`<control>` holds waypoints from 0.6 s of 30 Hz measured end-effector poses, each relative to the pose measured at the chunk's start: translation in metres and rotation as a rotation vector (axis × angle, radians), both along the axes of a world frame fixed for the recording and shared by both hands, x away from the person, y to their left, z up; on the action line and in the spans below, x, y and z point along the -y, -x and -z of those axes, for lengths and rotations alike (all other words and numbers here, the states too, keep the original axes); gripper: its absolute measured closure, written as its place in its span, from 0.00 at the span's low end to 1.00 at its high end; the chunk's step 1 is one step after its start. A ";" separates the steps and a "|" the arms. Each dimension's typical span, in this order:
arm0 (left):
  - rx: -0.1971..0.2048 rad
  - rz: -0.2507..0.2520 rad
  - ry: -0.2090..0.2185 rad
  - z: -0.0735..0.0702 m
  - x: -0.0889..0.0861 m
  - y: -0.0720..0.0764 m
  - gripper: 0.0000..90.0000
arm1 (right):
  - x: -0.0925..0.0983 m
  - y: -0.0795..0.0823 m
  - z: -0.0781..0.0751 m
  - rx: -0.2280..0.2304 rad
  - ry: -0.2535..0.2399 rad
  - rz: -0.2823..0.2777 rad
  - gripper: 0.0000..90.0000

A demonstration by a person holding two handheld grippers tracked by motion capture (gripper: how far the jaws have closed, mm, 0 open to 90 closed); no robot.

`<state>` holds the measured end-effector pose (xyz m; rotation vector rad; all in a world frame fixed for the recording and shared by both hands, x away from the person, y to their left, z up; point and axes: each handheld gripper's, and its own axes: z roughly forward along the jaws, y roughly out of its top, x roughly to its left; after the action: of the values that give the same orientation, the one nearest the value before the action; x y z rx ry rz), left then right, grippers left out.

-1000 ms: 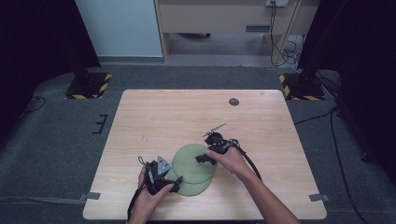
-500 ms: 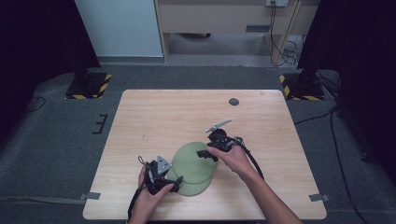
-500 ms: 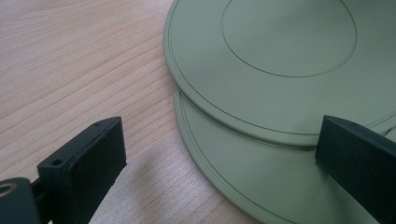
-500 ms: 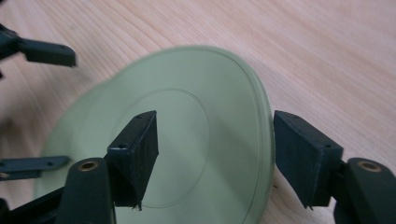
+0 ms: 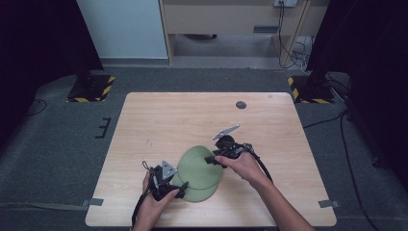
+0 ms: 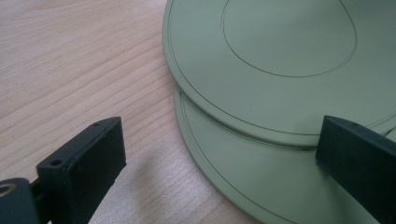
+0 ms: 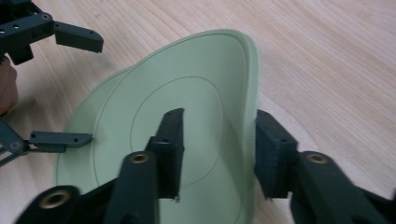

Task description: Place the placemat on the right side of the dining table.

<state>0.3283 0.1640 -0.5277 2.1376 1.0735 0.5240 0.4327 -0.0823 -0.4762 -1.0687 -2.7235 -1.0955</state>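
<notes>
We find the right tongs, just closing, astride the top plate's tilted rim, seemingly gripping it; left tongs open beside the lower plate; next, lift clear.

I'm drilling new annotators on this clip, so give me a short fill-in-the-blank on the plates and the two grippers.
1. The two stacked plates are ____ in colour.
2. The rim of the upper plate sits between the jaws of the ____ gripper, which have just been closing.
3. The upper plate is raised at that side, while the lower plate lies flat on the ____ table.
4. The left gripper, at the plates' near edge, has its jaws ____.

Missing words: green; right; wooden; open
</notes>
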 end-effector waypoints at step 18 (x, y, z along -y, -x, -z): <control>0.008 -0.001 -0.005 0.000 0.001 0.001 0.02 | 0.002 -0.006 -0.008 0.057 0.008 0.026 0.95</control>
<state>0.3272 0.1629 -0.5277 2.1377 1.0703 0.5352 0.4382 -0.0839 -0.4684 -1.0937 -2.7670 -1.1374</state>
